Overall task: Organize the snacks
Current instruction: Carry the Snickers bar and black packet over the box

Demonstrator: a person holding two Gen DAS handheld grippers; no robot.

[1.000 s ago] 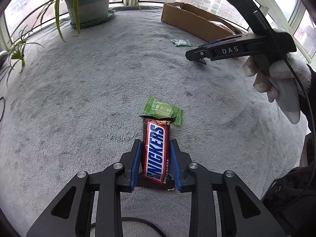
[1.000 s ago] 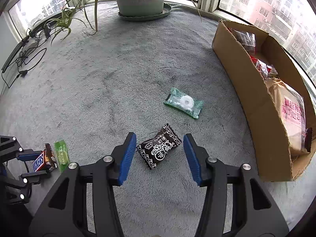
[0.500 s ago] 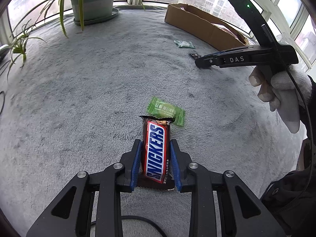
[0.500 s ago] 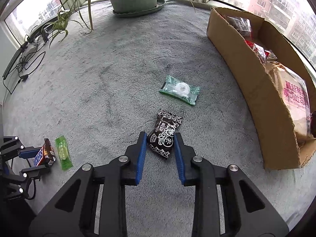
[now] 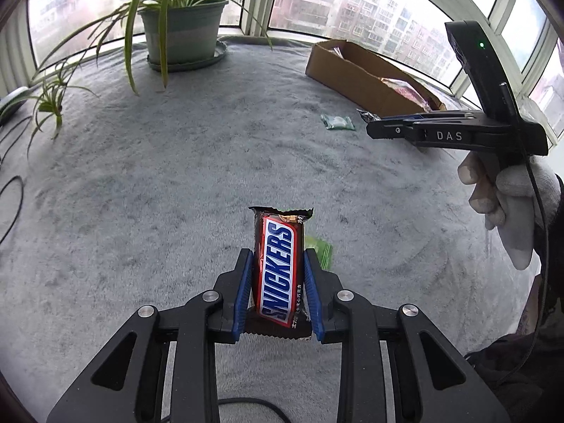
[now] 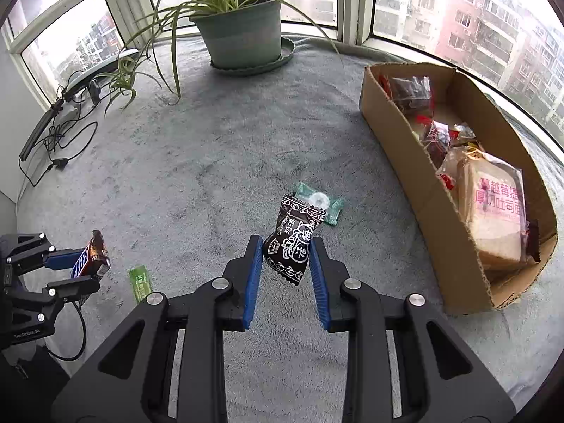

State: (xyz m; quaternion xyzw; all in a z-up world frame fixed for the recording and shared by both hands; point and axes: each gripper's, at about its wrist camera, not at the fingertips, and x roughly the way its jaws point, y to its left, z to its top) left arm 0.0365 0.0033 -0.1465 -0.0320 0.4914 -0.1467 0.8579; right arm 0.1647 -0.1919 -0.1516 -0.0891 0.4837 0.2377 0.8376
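Through my left wrist camera, my left gripper (image 5: pixel 278 282) has its blue pads pinched on both long sides of a Snickers bar (image 5: pixel 279 268), which stands lengthwise between my fingers, its torn-looking top end pointing away from me. Just past my right finger, partly hidden behind the bar, a green candy wrapper (image 5: pixel 321 252) lies on the grey carpet (image 5: pixel 158 183). Far ahead and to the right sits the cardboard box (image 5: pixel 356 74), with a pale green sweet (image 5: pixel 337 122) lying near its front wall. My right gripper (image 5: pixel 373 127) crosses the right side of this view, held by my gloved hand (image 5: pixel 507 194). A potted plant (image 5: pixel 183 24) stands far ahead to the left.

Through my right wrist camera, my right gripper (image 6: pixel 286 257) pinches a black snack packet (image 6: pixel 293 239) between its blue pads, tilted, with its upper end leaning forward. Just beyond the packet's tip lies the pale green sweet (image 6: pixel 324 204). The cardboard box (image 6: pixel 398 137) runs along the right of my fingers, already holding several packets, including a bread loaf pack (image 6: pixel 493 211). Far to the left, my left gripper (image 6: pixel 81 264) grips the Snickers bar (image 6: pixel 90 259), with the green candy wrapper (image 6: pixel 140 282) on the carpet beside it.
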